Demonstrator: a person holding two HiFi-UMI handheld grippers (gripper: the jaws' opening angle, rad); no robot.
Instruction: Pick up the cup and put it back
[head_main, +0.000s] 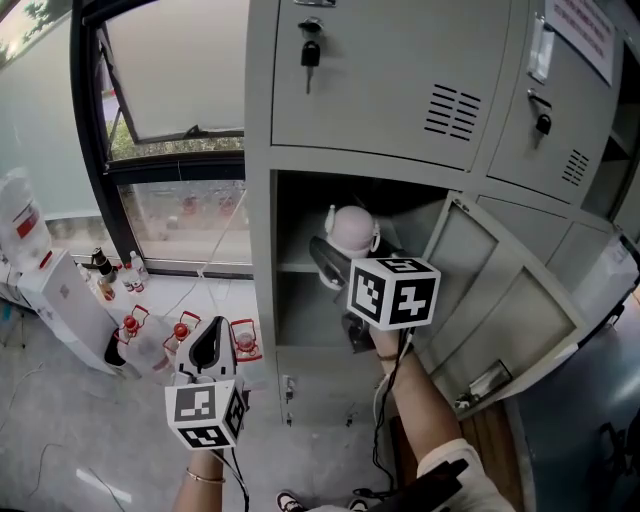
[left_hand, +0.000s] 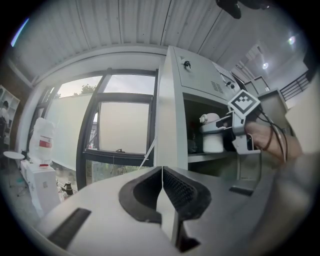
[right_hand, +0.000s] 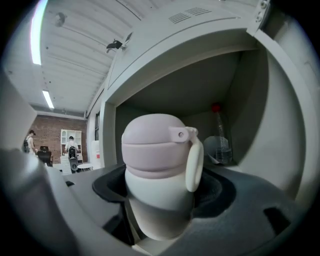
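The cup (head_main: 350, 230) is white with a pale pink lid and a loop handle. My right gripper (head_main: 335, 262) is shut on its body and holds it upright at the mouth of the open locker compartment (head_main: 298, 205), just above the shelf (head_main: 292, 268). In the right gripper view the cup (right_hand: 160, 175) fills the space between the jaws of the right gripper (right_hand: 160, 212). The left gripper view shows the cup (left_hand: 212, 136) from the side. My left gripper (head_main: 207, 345) hangs lower left, away from the locker, shut on nothing, as the left gripper (left_hand: 161, 187) shows in its own view.
The compartment's door (head_main: 500, 310) swings open to the right. A clear bottle with a red cap (right_hand: 218, 142) stands deep inside at the right. Keys (head_main: 310, 50) hang in the locker above. A water dispenser (head_main: 45, 275) and several red-capped bottles (head_main: 180, 332) stand by the window.
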